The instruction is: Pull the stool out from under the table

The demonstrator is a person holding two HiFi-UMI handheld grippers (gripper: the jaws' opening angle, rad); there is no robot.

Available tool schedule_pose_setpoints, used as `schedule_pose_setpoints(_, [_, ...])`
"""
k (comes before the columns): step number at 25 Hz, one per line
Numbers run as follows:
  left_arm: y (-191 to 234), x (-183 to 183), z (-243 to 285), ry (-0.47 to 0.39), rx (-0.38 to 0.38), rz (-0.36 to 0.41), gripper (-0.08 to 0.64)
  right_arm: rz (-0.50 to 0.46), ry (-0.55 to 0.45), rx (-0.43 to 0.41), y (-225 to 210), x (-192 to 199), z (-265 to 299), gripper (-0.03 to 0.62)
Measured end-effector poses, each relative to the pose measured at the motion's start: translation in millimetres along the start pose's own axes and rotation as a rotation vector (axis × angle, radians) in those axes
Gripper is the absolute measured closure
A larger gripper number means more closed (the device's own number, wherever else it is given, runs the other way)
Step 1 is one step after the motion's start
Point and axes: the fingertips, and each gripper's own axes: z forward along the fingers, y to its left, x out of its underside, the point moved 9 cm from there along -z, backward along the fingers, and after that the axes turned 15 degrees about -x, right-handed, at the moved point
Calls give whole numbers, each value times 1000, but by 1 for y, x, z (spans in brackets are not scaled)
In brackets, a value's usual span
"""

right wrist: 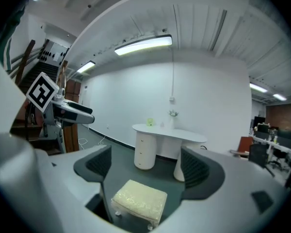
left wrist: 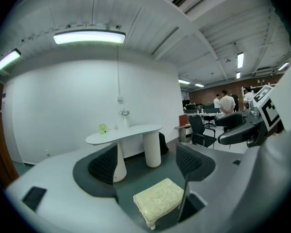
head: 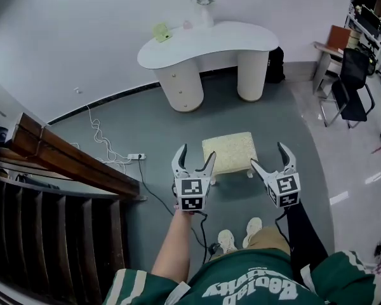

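The stool (head: 228, 152), a low piece with a cream cushioned top and short pale legs, stands on the grey floor (head: 178, 132), out in the open and well apart from the two pedestals of the white table (head: 232, 40). It sits between the table and the person's shoes (head: 227, 240). The left gripper (head: 196, 153) is held in the air near the stool's left edge, and the right gripper (head: 267, 155) is near its right edge. Neither touches the stool. In the left gripper view the fingers (left wrist: 104, 164) stand wide apart with nothing between them, and the stool shows below and beyond the gap. In the right gripper view the fingers (right wrist: 200, 168) are likewise wide apart and empty, with the stool low in the gap. On the table stand a white vase (head: 203, 11) and a small green object (head: 161, 32), too small to identify. A dark bag (head: 275, 64) sits just beside the table's right pedestal. A power strip (head: 134, 157) with a white cable lies on the floor to the left, near a wooden stair rail (head: 70, 161). A black office chair (head: 352, 84) stands at the far right.
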Motion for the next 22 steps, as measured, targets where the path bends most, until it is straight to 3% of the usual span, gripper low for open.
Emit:
schedule_pose_setpoints(7, [-2,-49,-6,-70,0,-1,179,-51,-133,14,-16,-60,-12,133])
schedule_pose_setpoints(12, [-1,-77,-11,-111,-3,43,184,-85,-205,3,-14,-95,-13,133])
schedule_pose_setpoints(22, [9,-86,-22,-163,8,8,190,-117,-178,-14,-5,-91,-12,135])
